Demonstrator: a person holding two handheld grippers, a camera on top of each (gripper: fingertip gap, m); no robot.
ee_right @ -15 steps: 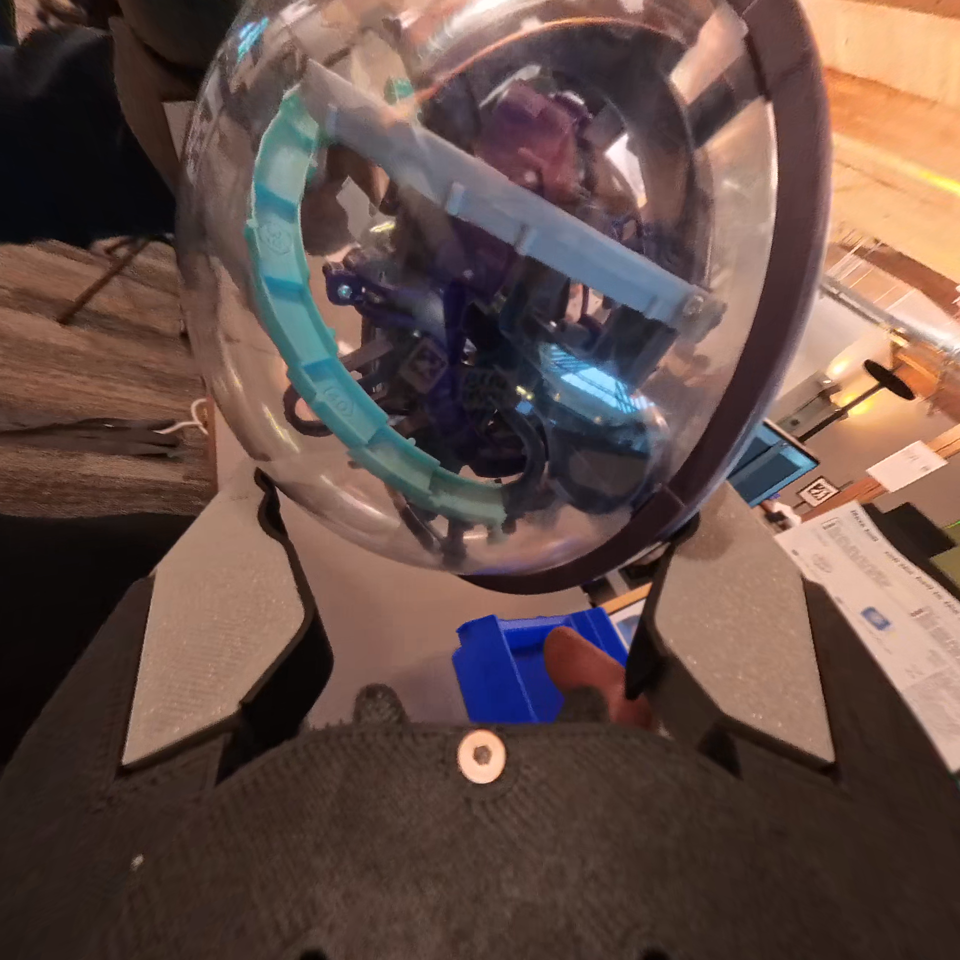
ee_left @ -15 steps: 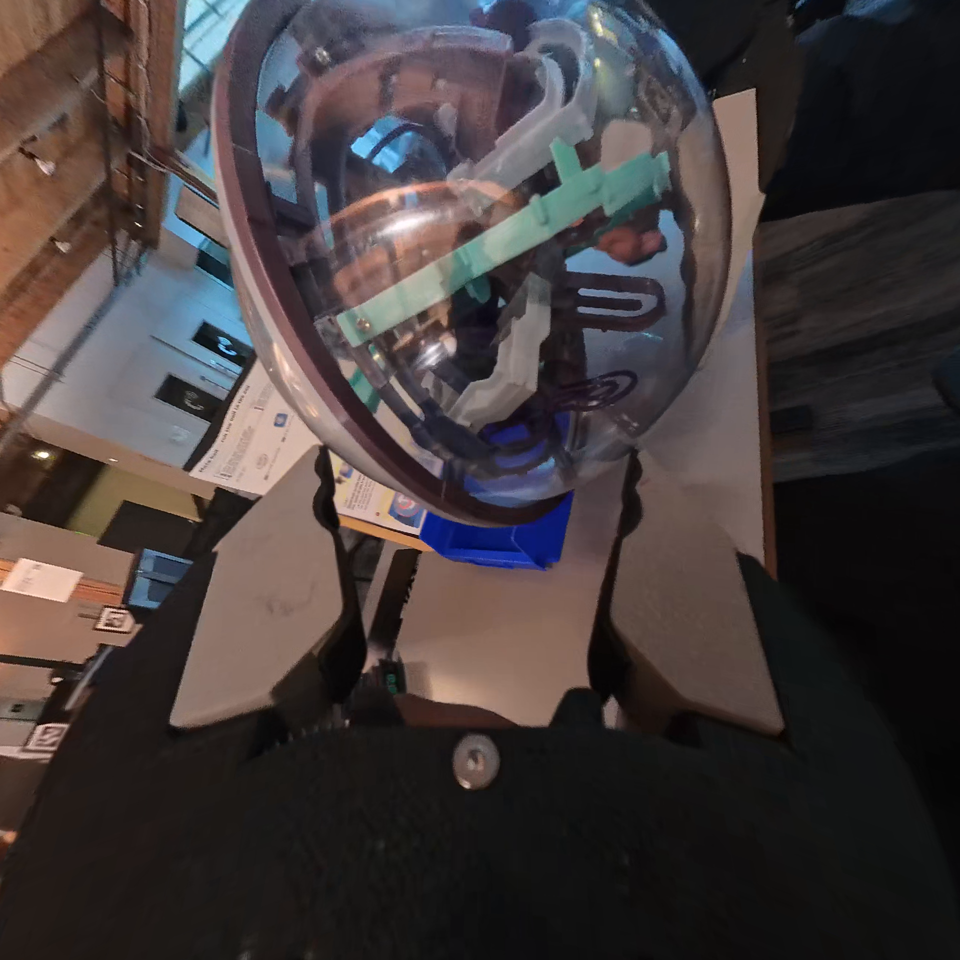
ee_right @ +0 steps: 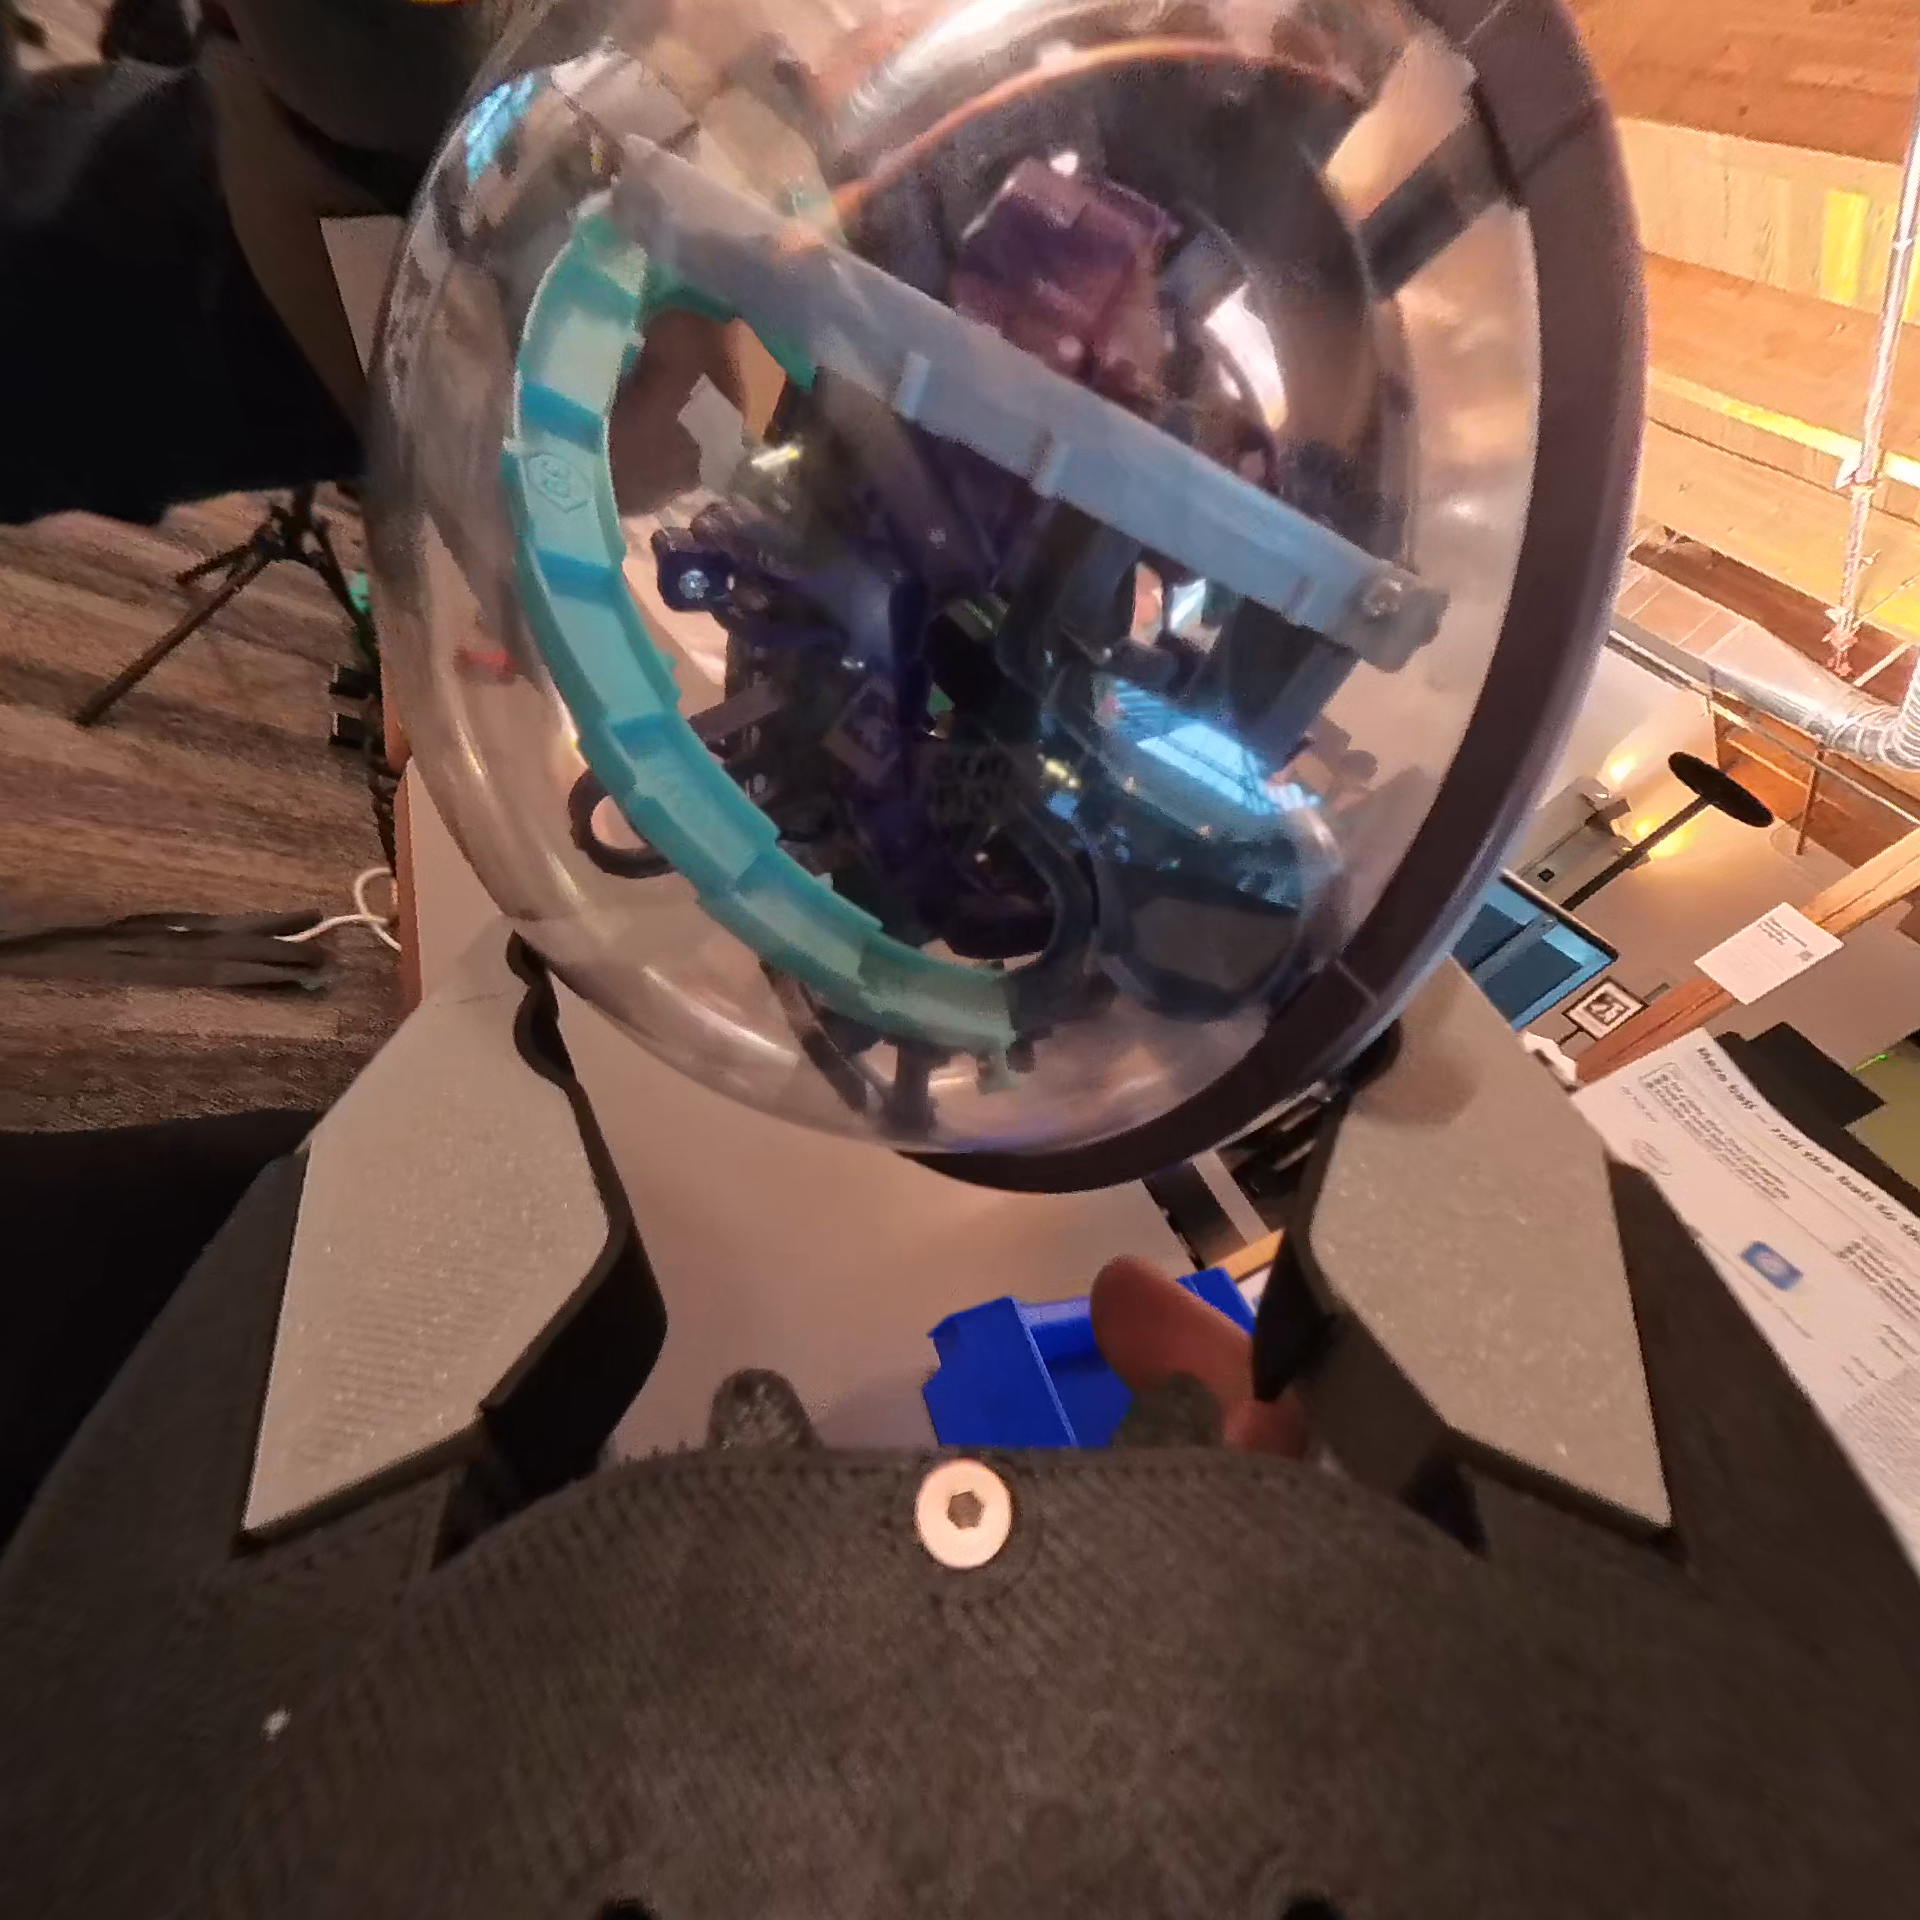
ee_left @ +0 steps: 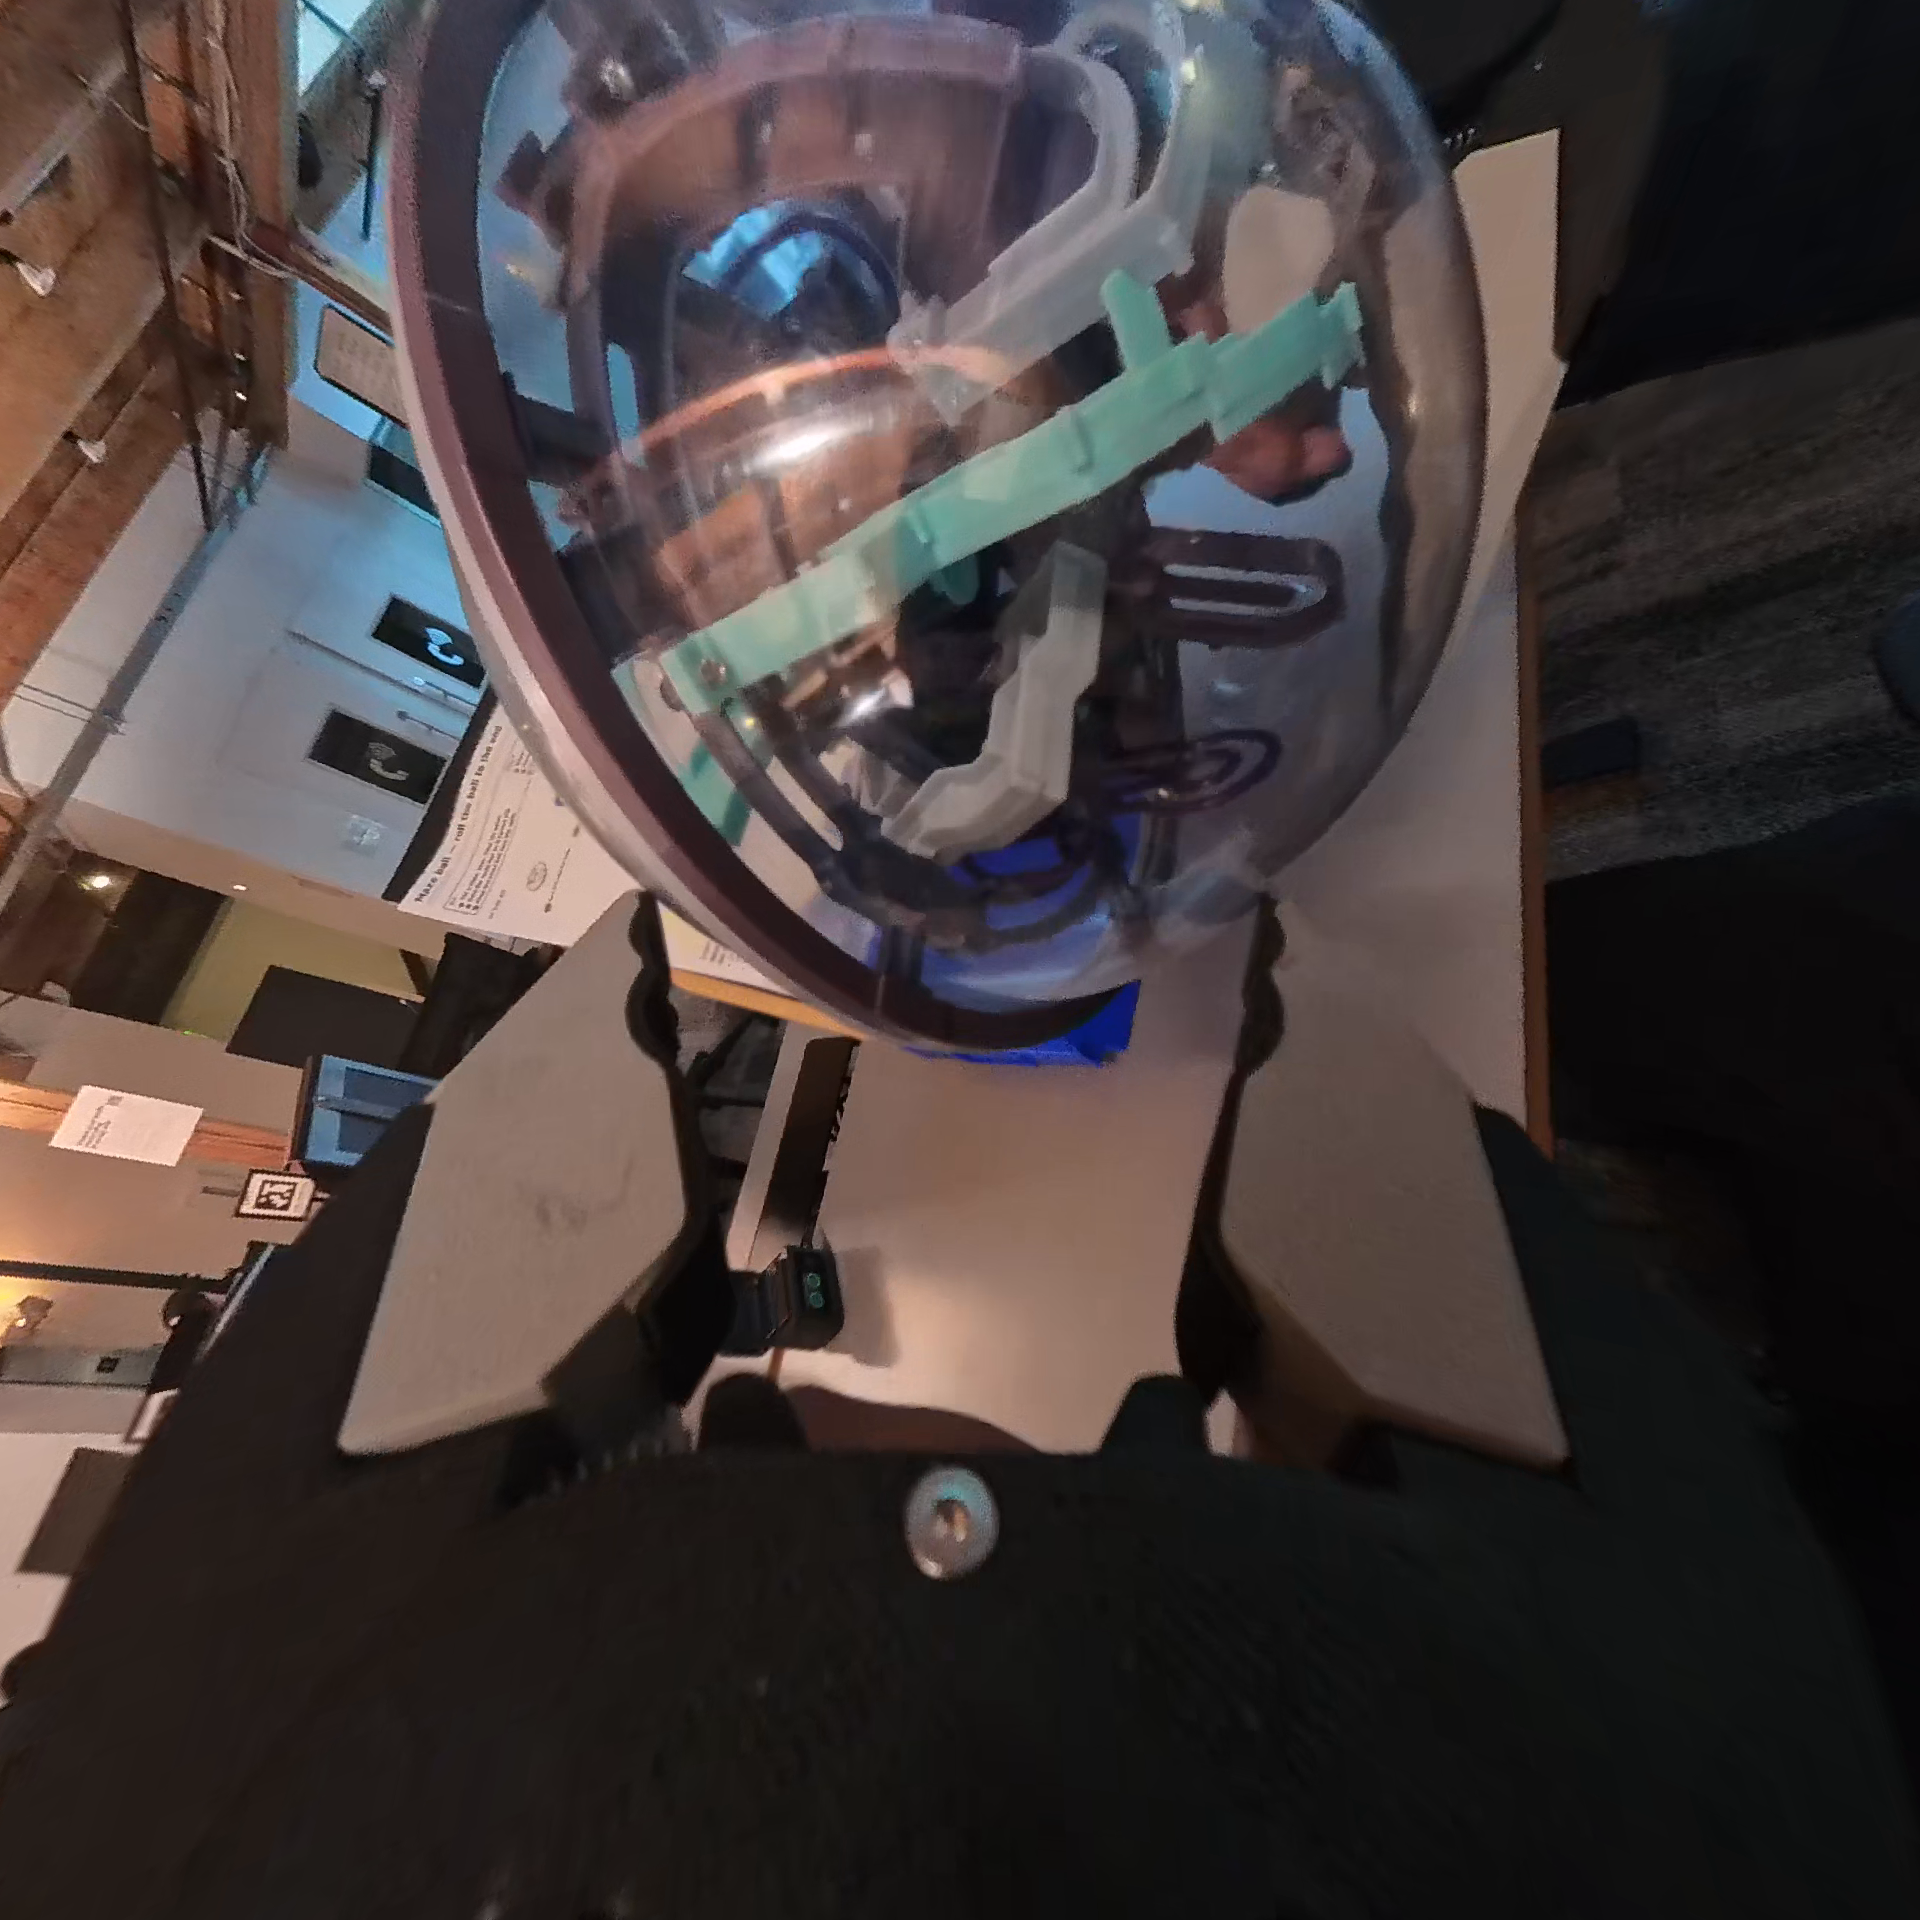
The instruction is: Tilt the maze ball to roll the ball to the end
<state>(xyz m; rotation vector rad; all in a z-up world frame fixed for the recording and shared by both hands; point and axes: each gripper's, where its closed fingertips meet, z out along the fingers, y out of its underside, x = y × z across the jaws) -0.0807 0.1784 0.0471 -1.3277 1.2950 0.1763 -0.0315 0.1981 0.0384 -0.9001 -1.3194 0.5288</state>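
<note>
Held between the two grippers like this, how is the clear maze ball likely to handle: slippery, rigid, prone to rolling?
The maze ball is probably slippery: its shell is smooth and glossy. It looks rigid, with hard tracks inside. Being round, it would likely roll if set down on the table.

A loft-style office or lab: exposed brick wall (ee_left: 94, 343) and silver ceiling ducting (ee_right: 1766, 717) beyond the tongs, white worktable (ee_left: 1029, 1195) beneath them, printed sheet (ee_right: 1787, 1278) alongside.

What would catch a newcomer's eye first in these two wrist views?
The clear maze ball, ringed by a dark band, fills the upper part of both views, held up between the left gripper and right gripper. Inside, a mint-green track crosses diagonally. Below sits a blue bin.
</note>
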